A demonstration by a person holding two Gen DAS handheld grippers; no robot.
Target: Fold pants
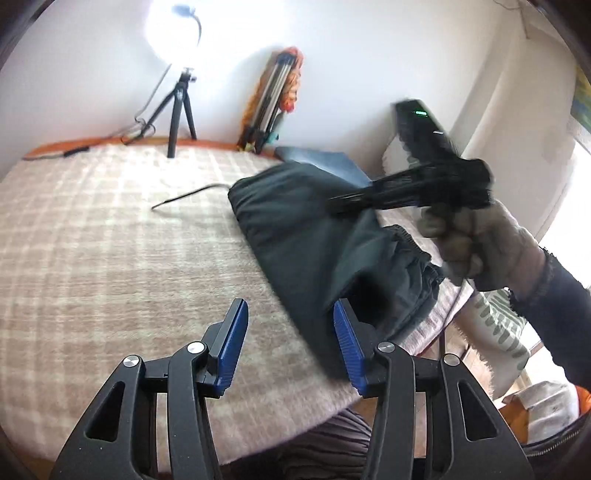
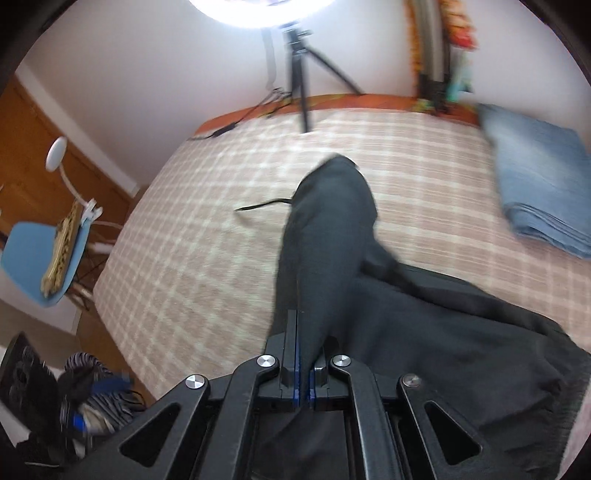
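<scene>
Fingers on the right gripper [image 2: 300, 354] are pressed tight together, pinching a fold of the dark pants [image 2: 332, 236]. Fingers on the left gripper [image 1: 291, 347] are spread apart with nothing between them — the edge of the pants lies just beside the right-hand blue pad [image 1: 347, 350], and I cannot tell if it touches.

One pair of pants lies on the checked blanket [image 1: 110, 236] that covers the bed, partly folded, with one thin black cord [image 1: 184, 195] poking out from under it.

The left camera shows the gloved hand [image 1: 476, 243] that holds the right gripper above the pants, all blurry. The right camera does not show that hand. It shows one blue chair [image 2: 40, 258] beside the bed and a pile of clothes [image 2: 92, 391] on the floor — the left camera shows neither.

Both cameras show one bright round lamp [image 1: 173, 29] on one black tripod [image 1: 181, 110], and one folded blue cloth [image 2: 535, 177] near the far edge of the bed.
</scene>
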